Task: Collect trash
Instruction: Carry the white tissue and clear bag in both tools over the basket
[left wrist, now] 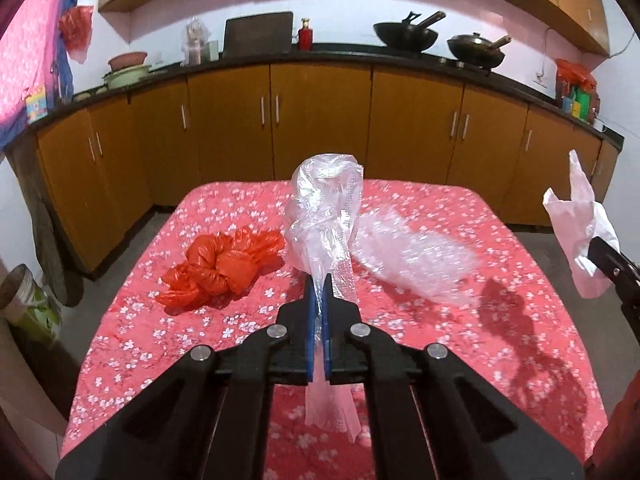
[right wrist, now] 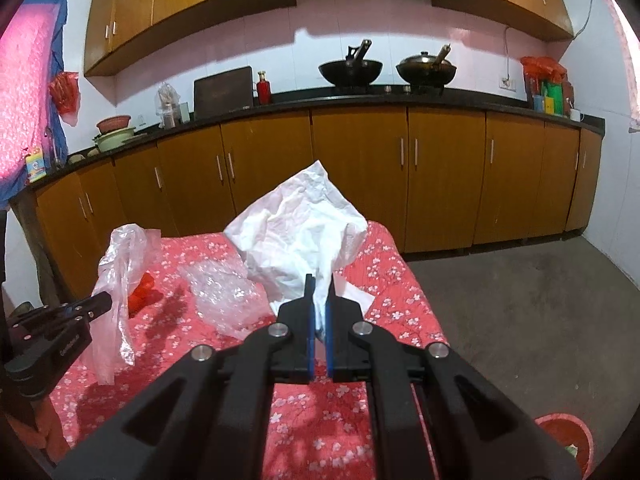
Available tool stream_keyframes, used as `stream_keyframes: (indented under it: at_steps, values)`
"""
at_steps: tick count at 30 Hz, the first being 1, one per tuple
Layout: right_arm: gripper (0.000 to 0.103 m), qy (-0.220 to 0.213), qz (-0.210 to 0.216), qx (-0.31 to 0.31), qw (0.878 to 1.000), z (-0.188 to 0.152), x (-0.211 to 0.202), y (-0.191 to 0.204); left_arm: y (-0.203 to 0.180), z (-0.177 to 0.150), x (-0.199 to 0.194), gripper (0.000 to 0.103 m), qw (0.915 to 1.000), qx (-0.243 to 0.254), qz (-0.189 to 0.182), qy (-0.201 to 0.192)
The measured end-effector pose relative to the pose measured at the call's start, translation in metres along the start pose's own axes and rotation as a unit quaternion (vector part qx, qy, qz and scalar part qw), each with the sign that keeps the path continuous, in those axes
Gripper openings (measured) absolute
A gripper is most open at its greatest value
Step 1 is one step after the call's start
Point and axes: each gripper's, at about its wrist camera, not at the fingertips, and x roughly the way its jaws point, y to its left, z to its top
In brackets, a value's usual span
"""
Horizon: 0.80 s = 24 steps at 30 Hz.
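My left gripper (left wrist: 319, 284) is shut on a clear plastic bag (left wrist: 324, 216) and holds it up above the table; the bag also shows in the right wrist view (right wrist: 120, 264), with the left gripper (right wrist: 105, 300) at the left. My right gripper (right wrist: 319, 284) is shut on a crumpled white paper (right wrist: 304, 236) held above the table's right side; the paper also shows in the left wrist view (left wrist: 580, 224). A red plastic bag (left wrist: 220, 268) and a sheet of bubble wrap (left wrist: 416, 256) lie on the table; the bubble wrap also shows in the right wrist view (right wrist: 224, 292).
The table has a red floral cloth (left wrist: 168, 360). A red bin (right wrist: 568, 440) stands on the floor at the lower right. Wooden cabinets (left wrist: 320, 120) and a dark counter with woks (right wrist: 352, 70) run along the far wall.
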Motion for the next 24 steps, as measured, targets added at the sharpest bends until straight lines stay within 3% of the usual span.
stream_keyframes:
  at_steps: [13,24]
  values:
    - [0.005,-0.030,-0.025,0.017,0.999,0.002,-0.066,-0.048,-0.073,0.006,-0.049,0.003,0.9971,0.055,-0.039,-0.035]
    - [0.005,-0.032,-0.099,0.058,0.993,-0.016,-0.098,-0.146,-0.174,-0.013,-0.073,0.003,0.9860,0.113,-0.117,-0.036]
